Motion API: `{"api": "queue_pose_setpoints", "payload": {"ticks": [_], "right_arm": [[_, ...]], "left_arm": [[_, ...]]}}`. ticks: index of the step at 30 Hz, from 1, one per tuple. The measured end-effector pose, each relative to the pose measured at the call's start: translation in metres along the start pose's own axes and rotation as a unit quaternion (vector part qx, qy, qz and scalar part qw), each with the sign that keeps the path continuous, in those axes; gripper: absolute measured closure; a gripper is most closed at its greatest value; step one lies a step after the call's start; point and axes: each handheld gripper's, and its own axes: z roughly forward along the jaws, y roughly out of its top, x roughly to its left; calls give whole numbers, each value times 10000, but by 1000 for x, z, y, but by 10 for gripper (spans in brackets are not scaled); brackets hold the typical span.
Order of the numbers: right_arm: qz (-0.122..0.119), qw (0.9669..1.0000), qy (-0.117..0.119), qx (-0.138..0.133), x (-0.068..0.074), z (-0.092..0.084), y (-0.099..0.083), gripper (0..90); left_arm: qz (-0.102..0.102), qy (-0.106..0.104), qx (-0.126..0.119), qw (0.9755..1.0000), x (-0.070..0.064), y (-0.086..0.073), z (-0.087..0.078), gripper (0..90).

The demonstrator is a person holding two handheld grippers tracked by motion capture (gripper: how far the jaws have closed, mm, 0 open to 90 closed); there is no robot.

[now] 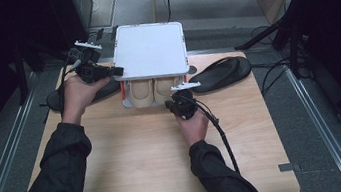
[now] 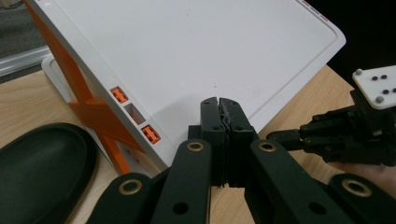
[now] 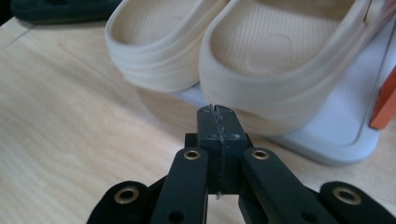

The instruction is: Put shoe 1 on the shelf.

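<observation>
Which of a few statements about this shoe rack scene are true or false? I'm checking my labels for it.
1. Both tools are shut. True: the left tool and the right tool have their jaws pressed together, empty.
2. The beige shoes sit on top of the white rack. False: they sit under its top shelf.
3. A black sandal lies right of the rack. True.
4. The right tool grips a beige shoe. False: it holds nothing.

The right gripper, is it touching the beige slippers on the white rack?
Apart. In the right gripper view, the right gripper has its jaws shut on nothing, with bare wooden table and shadow between its tips and the beige slippers on the white rack.
</observation>
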Motion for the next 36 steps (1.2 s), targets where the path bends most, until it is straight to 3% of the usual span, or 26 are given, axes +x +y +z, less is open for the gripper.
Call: {"api": "queue_pose_setpoints", "payload": {"ticks": [8, 14, 22, 25, 27, 29, 31, 34, 36], "right_arm": [[-70, 9996, 193, -180, 3, -25, -11, 900], [-50, 9992, 341, -219, 0, -41, -16, 866], [-256, 9975, 611, -259, 4, -62, -13, 744], [-291, 9955, 860, -258, 4, -68, -12, 674], [-436, 9948, 862, -312, 4, -72, -13, 640], [-358, 9950, 864, -358, 3, -78, -14, 614], [-270, 9951, 868, -394, 1, -84, -16, 596], [-430, 9960, 704, -331, 0, -92, -22, 568], [-517, 9955, 728, -314, -2, -95, -27, 561]], "left_arm": [[-53, 125, 51, 9999, -1, 0, -5, 807], [-101, 112, -18, 9999, -4, 1, -15, 683], [-297, 82, -74, 9995, -6, -3, -28, 533], [-337, 134, -196, 9991, -6, -7, -34, 486], [-396, 136, -241, 9988, -5, -10, -38, 482], [-449, 181, -245, 9985, -3, -14, -42, 488], [-494, 237, -191, 9983, -1, -18, -46, 523], [-550, 311, -148, 9979, 1, -25, -51, 594], [-582, 375, -138, 9975, 3, -29, -53, 651]]}}
